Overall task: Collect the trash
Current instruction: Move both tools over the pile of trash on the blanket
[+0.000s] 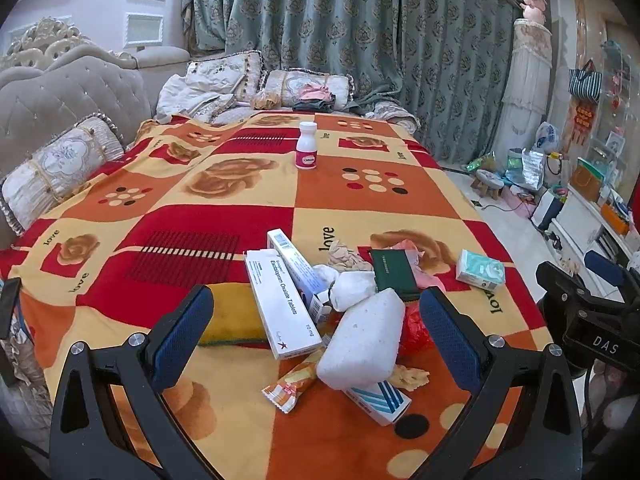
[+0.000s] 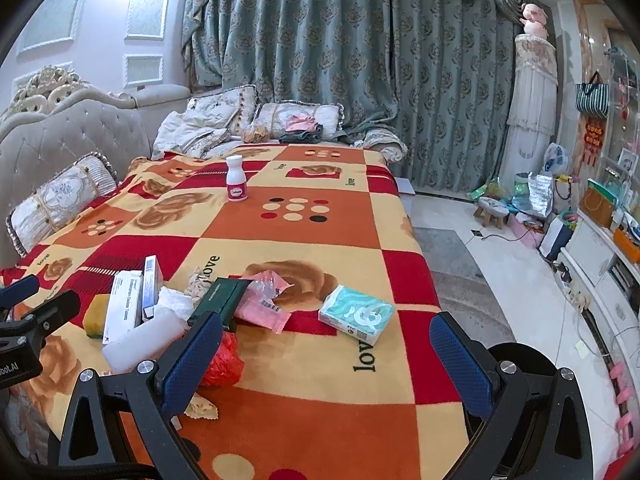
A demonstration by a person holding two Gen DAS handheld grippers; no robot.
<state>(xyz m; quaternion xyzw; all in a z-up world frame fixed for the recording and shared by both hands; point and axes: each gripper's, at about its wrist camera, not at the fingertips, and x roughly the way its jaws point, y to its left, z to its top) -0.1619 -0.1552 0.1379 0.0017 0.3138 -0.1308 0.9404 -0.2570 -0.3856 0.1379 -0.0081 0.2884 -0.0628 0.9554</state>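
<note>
A heap of trash lies on the patterned blanket [image 1: 224, 216]: a white tablet box [image 1: 282, 304], a narrower white box [image 1: 298, 270], a white foam block [image 1: 364, 346], crumpled white paper [image 1: 352, 288], an orange snack wrapper [image 1: 290, 386], a blue-striped box [image 1: 378, 400], a red bag [image 1: 416, 330], a dark green booklet [image 1: 394, 274], a pink wrapper [image 2: 262, 302] and a teal tissue pack [image 2: 356, 314]. My left gripper [image 1: 316, 344] is open, its fingers either side of the heap. My right gripper [image 2: 326, 356] is open above the blanket near the tissue pack.
A white pill bottle [image 1: 306, 146] stands upright far back on the blanket. A yellow sponge [image 1: 236, 316] lies left of the heap. Cushions [image 1: 60, 168] and a sofa back sit left and behind. The floor at right holds a small stool [image 2: 493, 210], bags and a low cabinet [image 2: 592, 256].
</note>
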